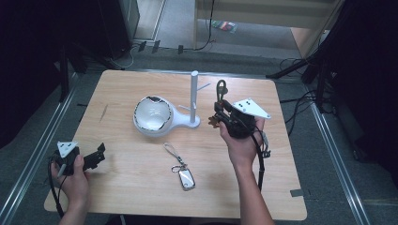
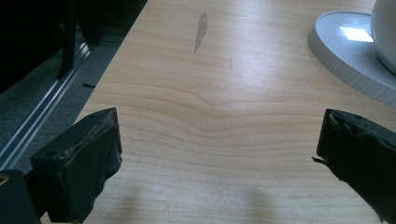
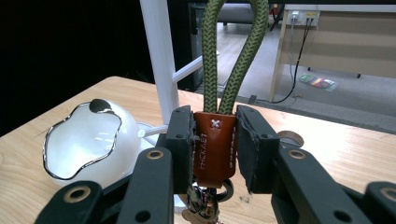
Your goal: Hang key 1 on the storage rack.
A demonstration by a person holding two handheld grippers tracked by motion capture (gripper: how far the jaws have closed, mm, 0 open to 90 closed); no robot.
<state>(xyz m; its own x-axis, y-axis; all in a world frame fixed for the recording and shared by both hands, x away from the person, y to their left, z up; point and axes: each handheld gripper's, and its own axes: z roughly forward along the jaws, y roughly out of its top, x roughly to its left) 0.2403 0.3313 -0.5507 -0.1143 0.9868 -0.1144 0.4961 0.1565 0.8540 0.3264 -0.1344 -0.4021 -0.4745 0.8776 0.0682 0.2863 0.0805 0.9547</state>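
Wooden surface (image 1: 141, 178) lies mostly bare at lower centre, where a car key (image 1: 186, 178) rests apart. Right claw (image 3: 215, 140) clamps a green-looped keychain (image 3: 214, 144) right of the white stand (image 1: 194, 101), its keys hidden below the jaws. Left claw (image 1: 96, 157) gapes empty near the lower-left edge.

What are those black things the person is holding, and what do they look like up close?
They are handheld two-jaw grippers. The left gripper and right gripper are black, each topped by a grey three-cornered plate and trailing a black cable. The jaw arms have brass-coloured rivets and worn black pads. No sleeves are visible.

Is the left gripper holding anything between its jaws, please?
No, the left gripper has its jaws wide apart over the bare wooden table.
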